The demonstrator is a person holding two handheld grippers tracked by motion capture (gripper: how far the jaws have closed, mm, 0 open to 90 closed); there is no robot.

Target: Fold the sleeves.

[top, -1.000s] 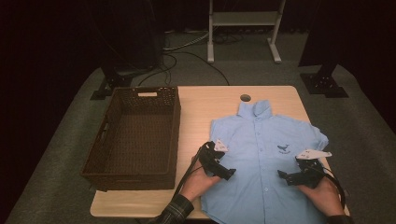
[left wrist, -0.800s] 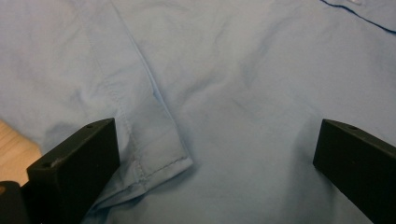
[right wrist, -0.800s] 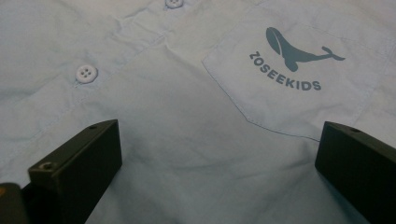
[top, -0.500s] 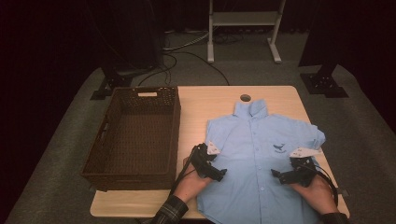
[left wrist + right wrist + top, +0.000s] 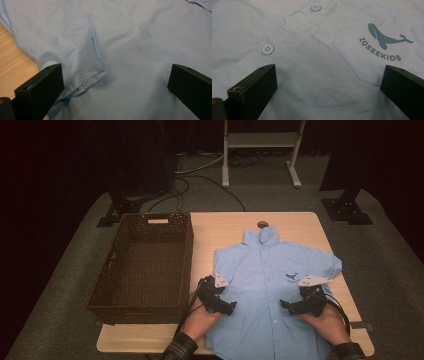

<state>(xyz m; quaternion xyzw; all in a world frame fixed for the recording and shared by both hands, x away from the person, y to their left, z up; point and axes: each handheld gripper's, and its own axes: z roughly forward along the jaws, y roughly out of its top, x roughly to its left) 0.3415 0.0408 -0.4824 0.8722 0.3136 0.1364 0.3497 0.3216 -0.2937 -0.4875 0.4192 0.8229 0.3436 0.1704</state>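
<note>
A light blue short-sleeved shirt lies flat and buttoned on the wooden table, collar at the far side. Its chest pocket carries a whale print and the word ZOSEEKIDS. My left gripper hovers over the shirt's left side near the sleeve hem, jaws wide apart and empty. My right gripper hangs over the right half below the pocket, jaws also spread with nothing between them. Two white buttons of the placket show in the right gripper view.
A dark brown woven basket stands empty on the table's left part, right beside the shirt. A round hole sits in the table near the far edge. Beyond the table are grey carpet, cables and a metal stand.
Both grippers have drawn back toward the table's near edge and inward over the shirt's lower body. The shirt has stayed flat in place.
</note>
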